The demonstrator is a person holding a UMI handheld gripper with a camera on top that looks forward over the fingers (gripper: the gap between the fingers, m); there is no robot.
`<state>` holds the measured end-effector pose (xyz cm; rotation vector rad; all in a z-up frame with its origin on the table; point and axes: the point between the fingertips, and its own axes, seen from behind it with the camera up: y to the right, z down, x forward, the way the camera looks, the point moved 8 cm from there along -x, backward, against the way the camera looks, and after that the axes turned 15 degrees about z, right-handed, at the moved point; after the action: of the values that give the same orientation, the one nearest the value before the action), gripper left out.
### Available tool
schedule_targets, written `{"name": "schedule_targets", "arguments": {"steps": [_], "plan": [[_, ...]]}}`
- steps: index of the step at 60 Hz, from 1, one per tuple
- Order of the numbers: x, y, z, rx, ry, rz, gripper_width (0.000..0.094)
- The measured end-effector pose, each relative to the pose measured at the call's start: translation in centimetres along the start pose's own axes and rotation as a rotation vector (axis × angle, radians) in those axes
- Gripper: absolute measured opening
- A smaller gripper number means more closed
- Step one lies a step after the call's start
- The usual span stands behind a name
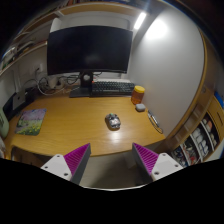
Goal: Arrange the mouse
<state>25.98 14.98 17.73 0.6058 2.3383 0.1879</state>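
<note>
Wooden desk (pixel 70 125) fills the middle ground, seen from above its near edge. Gripper (pixel 111 160) hangs over that edge — fingers spread wide, nothing between them, magenta pads (pixel 75 157) facing inward. Mouse (pixel 113 121) sits on the desk beyond the fingers, well apart from them. Colourful book (pixel 30 122) lies off to the left. Farther back — keyboard (pixel 112 88), an orange cup (pixel 139 92), then a large dark monitor (pixel 90 48) against the wall.

Dark mouse (pixel 113 121) lies flat on wooden desk (pixel 70 125).
</note>
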Motion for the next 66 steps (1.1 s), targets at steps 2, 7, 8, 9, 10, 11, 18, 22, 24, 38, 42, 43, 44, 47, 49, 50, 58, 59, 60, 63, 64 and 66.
{"name": "schedule_targets", "arguments": {"steps": [2,7,8,9,10,11,18,22,24,38,42,43,44,47,49,50,58,59,60,63,64,66], "plan": [[0.7,0.2,-0.1,-0.008,0.006,-0.016,0.0861],[2.1,0.3,-0.1,-0.019,0.018,-0.047,0.0860],[2.5,0.4,-0.2,-0.022,0.019,-0.052,0.0860],[2.9,0.4,-0.2,-0.026,0.020,-0.057,0.0861],[3.2,0.5,-0.2,-0.029,0.021,-0.061,0.0862],[3.8,0.6,-0.2,-0.031,0.022,-0.068,0.0862],[6.3,0.6,-0.2,-0.041,0.025,-0.089,0.0862],[7.8,0.5,-0.3,-0.041,0.026,-0.107,0.0862],[8.5,0.4,-0.4,-0.042,0.029,-0.117,0.0861],[14.1,-0.7,-1.1,-0.033,0.028,-0.153,0.0863],[15.6,-1.2,-1.3,-0.028,0.022,-0.163,0.0863],[16.0,-1.3,-1.4,-0.028,0.020,-0.163,0.0863],[16.4,-1.4,-1.4,-0.028,0.019,-0.165,0.0864],[17.6,-1.6,-1.5,-0.032,0.015,-0.166,0.0865],[18.3,-1.7,-1.7,-0.032,0.013,-0.164,0.0864],[18.6,-1.8,-1.8,-0.031,0.010,-0.163,0.0863],[20.6,-2.4,-2.4,-0.027,-0.006,-0.168,0.0864],[21.0,-2.5,-2.5,-0.028,-0.005,-0.168,0.0863],[21.2,-2.6,-2.6,-0.028,-0.006,-0.167,0.0867],[21.8,-2.9,-2.8,-0.030,-0.008,-0.169,0.0865],[22.0,-3.0,-2.9,-0.031,-0.008,-0.170,0.0864],[22.4,-3.2,-3.1,-0.032,-0.009,-0.174,0.0864]]}}
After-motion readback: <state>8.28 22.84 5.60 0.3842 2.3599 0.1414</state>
